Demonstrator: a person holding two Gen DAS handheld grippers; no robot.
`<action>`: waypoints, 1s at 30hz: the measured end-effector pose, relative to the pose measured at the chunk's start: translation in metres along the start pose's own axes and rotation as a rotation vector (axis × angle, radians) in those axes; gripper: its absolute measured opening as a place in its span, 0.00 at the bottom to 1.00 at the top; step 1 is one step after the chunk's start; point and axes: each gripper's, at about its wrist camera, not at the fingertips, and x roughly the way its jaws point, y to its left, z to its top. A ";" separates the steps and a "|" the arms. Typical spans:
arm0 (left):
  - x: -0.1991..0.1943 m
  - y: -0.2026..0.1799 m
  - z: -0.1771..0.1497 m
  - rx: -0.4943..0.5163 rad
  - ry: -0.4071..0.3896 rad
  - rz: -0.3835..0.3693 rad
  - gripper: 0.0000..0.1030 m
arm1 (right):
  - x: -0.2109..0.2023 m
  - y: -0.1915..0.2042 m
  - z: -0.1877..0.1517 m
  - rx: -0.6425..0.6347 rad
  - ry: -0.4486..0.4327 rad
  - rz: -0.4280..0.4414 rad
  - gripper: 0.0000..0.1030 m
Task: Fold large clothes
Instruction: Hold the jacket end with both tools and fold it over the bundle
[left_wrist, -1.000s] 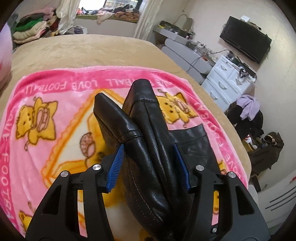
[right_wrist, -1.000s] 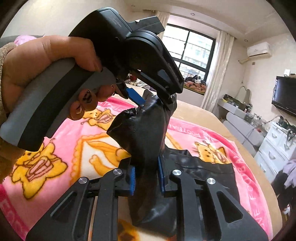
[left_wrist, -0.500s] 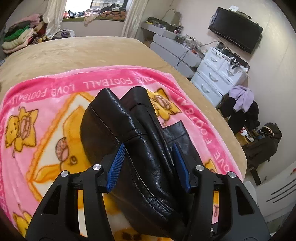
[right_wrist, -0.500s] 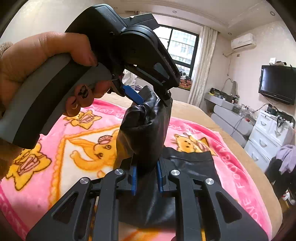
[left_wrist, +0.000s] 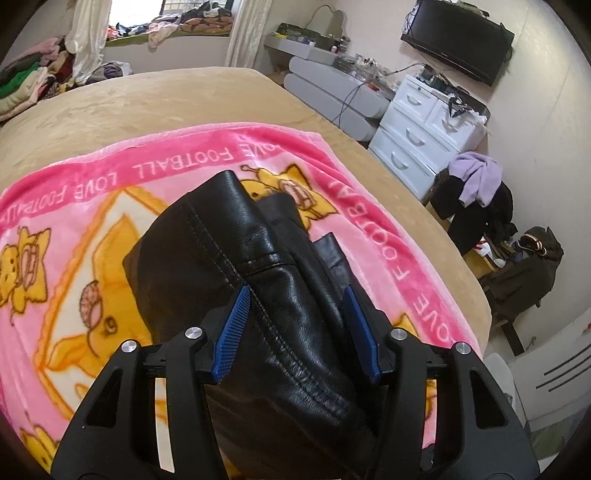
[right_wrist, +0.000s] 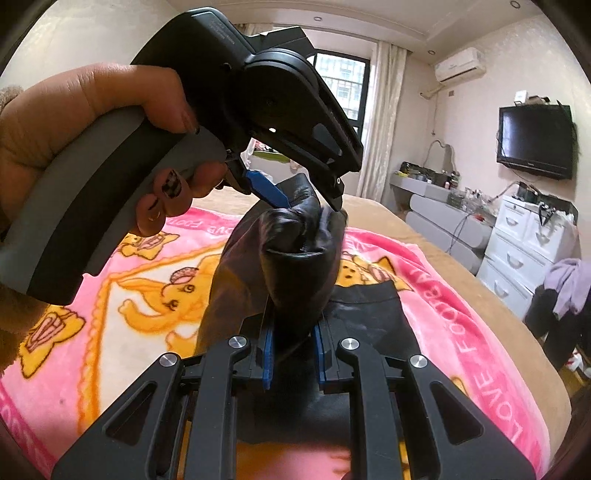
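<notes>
A black leather garment (left_wrist: 236, 266) is lifted above a pink cartoon blanket (left_wrist: 74, 229) on the bed. My left gripper (left_wrist: 295, 325) is shut on a thick bunch of it, which fills the space between the blue pads. In the right wrist view the garment (right_wrist: 295, 258) rises as a bunched column. My right gripper (right_wrist: 293, 354) is shut on its lower part. The left gripper (right_wrist: 303, 199), held by a hand, pinches its top. A flat part of the garment (right_wrist: 369, 314) lies on the blanket (right_wrist: 461, 332).
The tan bed (left_wrist: 166, 99) extends beyond the blanket. White drawers (left_wrist: 424, 125), a grey dresser (left_wrist: 332, 85) and a wall TV (left_wrist: 458, 37) stand to the right. Clothes are piled on a chair (left_wrist: 480, 192) by the bed's right edge and at the far left (left_wrist: 22, 81).
The left gripper has carried its bunch of leather to the right and farther over the blanket. More of the garment spreads out in front of it. The right gripper keeps its hold.
</notes>
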 end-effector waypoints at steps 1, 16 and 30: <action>0.003 -0.003 0.000 0.001 0.005 -0.004 0.38 | 0.000 -0.003 -0.001 0.006 0.001 -0.003 0.15; 0.065 -0.042 -0.011 0.030 0.121 -0.045 0.38 | 0.005 -0.060 -0.044 0.216 0.096 0.015 0.15; 0.064 -0.045 -0.027 0.084 0.081 -0.022 0.61 | 0.024 -0.117 -0.098 0.619 0.228 0.185 0.19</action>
